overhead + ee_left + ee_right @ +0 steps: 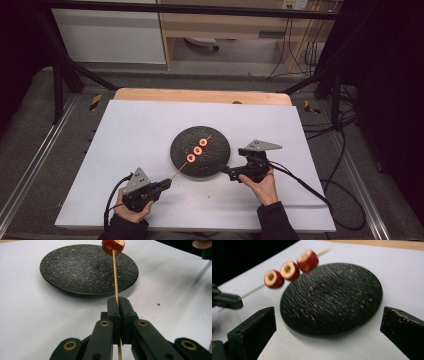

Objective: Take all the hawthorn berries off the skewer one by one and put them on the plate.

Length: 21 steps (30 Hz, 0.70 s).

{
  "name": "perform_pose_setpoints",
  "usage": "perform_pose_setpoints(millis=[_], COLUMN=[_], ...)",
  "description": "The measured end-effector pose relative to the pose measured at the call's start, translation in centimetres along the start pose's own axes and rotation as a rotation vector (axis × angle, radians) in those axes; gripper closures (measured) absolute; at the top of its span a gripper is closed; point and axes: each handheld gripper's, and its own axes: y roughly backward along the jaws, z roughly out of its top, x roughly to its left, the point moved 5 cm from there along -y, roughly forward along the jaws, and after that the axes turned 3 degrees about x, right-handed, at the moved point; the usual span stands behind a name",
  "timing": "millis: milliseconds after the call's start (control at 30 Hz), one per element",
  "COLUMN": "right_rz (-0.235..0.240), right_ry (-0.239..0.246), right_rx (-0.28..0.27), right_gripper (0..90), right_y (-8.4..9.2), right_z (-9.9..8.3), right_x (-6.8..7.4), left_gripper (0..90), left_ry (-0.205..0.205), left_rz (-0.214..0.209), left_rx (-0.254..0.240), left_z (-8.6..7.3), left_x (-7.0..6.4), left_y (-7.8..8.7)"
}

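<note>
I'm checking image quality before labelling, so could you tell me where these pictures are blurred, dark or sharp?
Right gripper view: the fruit pieces and black plate are softly smeared, and its top-left corner is dark. Left gripper view: the skewer and left claw are crisp. High view: the white table is evenly lit, the surroundings dark.

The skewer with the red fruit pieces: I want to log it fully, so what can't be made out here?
- Skewer, left gripper view: the front fruit piece hides the others; the top edge crops it.
- Fruit pieces, right gripper view: blurred, fruit kind unclear.
- Left gripper, high view: grip too small to see.
</note>
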Motion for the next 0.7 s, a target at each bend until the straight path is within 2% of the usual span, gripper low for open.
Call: perform_pose_setpoints(millis=[167,300,467,500,700], right_rz=[0.05,0.081,0.089,0.097,0.111], right_ry=[-0.008,-0.049,-0.103,-0.124,-0.178], right_rx=[-0.04,-0.076,-0.099,-0.11,-0.104], right_gripper=[5.0,11.5,22.4,27.3,35.7], right_y=[-1.1,-1.9,-2.9,-3.2,-4.0], right_z=[1.5,2.5,3.5,3.8,3.9], right_x=[1.2,1.5,1.2,1.0,0.6], left_gripper=[88.2,88.2,88.2,88.2,88.2], left_ry=[-0.008,-0.016,-0.019,-0.02,-0.023], left_rz=[-0.007,-0.008,-0.011,-0.012,-0.014], left_rx=[-0.005,-0.008,-0.007,-0.007,-0.011], left_z=[0.0,0.0,0.0,0.0,0.0], left_x=[-0.4,-0.6,-0.7,-0.7,-0.8], left_y=[0.1,0.1,0.0,0.0,0.0])
